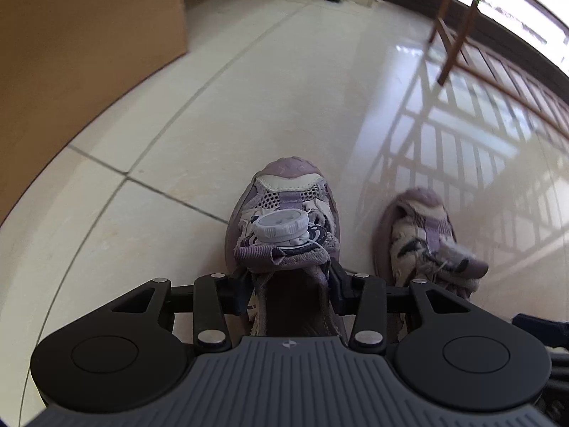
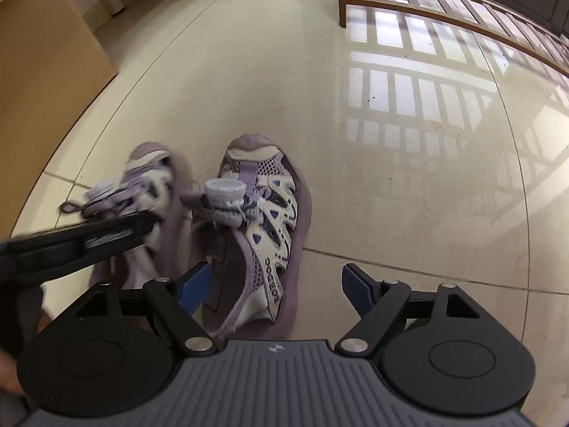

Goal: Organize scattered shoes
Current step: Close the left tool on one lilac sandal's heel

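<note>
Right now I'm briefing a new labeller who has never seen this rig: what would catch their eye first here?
Two lilac-and-cream shoes side by side on the pale tiled floor. The left claw straddles the left shoe at its opening, pads against its sides, while the right claw hangs open around the heel of the right shoe. Beyond, a wooden rack stands in window glare.

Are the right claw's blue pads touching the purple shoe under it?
Apart. The right wrist view shows the right claw wide open; its right pad stands clear over bare floor, beside the purple shoe.
</note>
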The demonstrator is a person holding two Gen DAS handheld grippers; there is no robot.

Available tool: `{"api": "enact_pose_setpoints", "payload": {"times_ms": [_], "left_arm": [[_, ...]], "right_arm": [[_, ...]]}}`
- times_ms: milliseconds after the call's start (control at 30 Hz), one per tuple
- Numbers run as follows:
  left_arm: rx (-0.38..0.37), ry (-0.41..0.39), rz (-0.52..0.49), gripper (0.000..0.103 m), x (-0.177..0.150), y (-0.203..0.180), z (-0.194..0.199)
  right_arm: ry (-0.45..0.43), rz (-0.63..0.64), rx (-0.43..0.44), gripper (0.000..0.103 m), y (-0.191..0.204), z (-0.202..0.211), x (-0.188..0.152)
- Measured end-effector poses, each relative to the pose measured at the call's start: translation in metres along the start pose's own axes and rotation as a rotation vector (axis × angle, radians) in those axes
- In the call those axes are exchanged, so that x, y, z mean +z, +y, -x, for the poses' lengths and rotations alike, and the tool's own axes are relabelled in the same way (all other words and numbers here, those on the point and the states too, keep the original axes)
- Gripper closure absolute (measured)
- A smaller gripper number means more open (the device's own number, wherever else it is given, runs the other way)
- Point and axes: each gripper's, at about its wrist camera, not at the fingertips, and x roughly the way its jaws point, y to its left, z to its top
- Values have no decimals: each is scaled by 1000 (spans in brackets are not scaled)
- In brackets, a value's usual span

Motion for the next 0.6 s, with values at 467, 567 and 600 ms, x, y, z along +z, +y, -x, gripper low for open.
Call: {"api": "enact_pose_setpoints", "payload": {"times_ms": [467,567,600], "left_arm": [[39,4,61,58,-6,27,36],[38,4,73,58,-9,29,39],[40,4,75,57,-11,30,39]], "right_arm": [[12,15,-9,15,18,-22,8],[44,65,-46,15,18,-40,13],[49,71,-46,15,17,-44,14]]}}
